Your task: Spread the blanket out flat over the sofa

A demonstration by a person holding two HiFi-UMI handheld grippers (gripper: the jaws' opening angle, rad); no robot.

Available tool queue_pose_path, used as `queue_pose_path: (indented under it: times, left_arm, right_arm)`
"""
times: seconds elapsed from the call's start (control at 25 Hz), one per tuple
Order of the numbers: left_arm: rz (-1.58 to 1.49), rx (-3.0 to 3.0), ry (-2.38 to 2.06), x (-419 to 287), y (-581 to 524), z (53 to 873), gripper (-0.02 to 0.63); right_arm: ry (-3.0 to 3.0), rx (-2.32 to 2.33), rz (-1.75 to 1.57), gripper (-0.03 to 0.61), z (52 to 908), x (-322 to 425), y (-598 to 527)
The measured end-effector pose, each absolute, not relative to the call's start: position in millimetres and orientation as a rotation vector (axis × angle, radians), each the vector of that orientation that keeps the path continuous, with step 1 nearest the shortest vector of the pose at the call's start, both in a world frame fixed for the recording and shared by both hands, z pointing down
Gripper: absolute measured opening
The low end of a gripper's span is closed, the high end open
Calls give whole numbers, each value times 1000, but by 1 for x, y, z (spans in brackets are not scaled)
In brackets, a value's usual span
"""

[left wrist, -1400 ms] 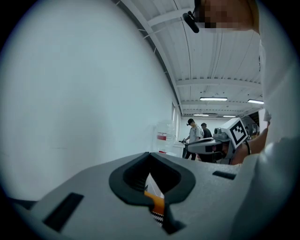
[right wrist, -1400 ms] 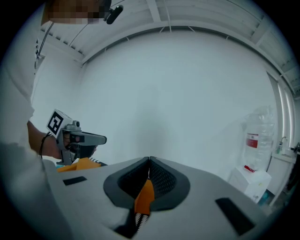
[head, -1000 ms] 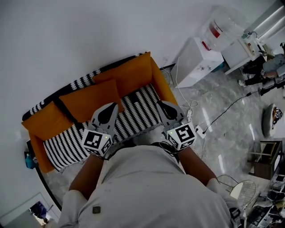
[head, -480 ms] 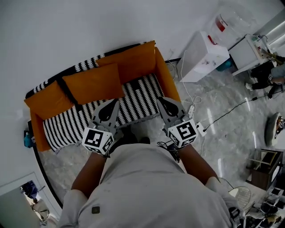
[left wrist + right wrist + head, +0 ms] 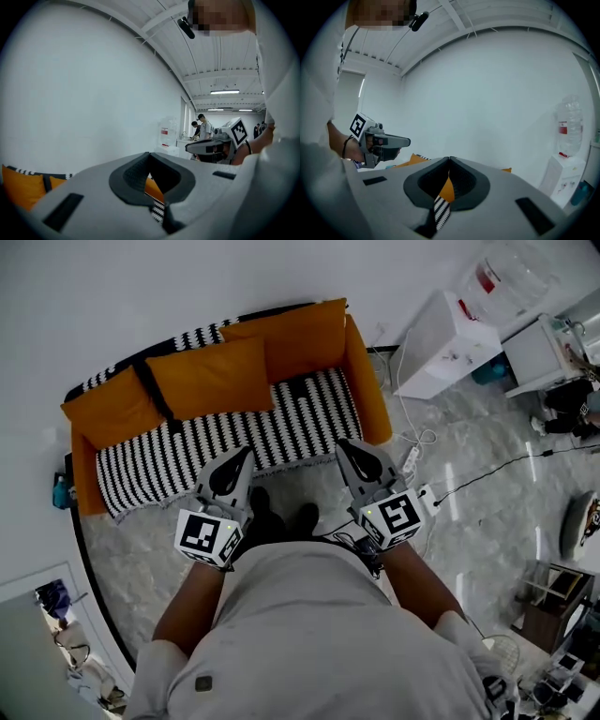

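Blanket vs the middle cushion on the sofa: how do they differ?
The blanket is black-and-white striped; the middle cushion is plain orange. The blanket lies spread over the seat and back; the middle cushion leans against the back, on top of it. Both are on the sofa.

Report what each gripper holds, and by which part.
Nothing: left gripper and right gripper are shut and empty; the striped blanket lies on the sofa, clear of them.

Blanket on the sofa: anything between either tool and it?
Nothing visible. Only bare floor lies between the left tool, the right tool and the blanket. Both tools are shut and empty. Orange cushions sit on the blanket's rear part, against the backrest.
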State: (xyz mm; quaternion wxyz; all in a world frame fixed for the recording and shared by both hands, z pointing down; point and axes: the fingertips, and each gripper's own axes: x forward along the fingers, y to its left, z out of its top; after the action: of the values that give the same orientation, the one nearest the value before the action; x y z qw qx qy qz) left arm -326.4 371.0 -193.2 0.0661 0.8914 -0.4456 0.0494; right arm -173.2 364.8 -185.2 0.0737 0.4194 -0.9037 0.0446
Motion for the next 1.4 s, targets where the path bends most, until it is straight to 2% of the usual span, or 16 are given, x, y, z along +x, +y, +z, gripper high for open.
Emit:
queue_pose_path:
  times: [0.32,0.84,1.4]
  left_arm:
    - [126,2706,-1396,-380,410,-206,9]
    - [89,2738,-1404,-524,502,-223,9]
    - [48,2771,-1370,-596,557,-224,9]
  right_arm:
    - [-2734,1222,69,28,-200,-220,405]
    - [-2732,1290,-17,28,-221,-351,498]
    - [-2705,1333,-72,26,-228,-425,557]
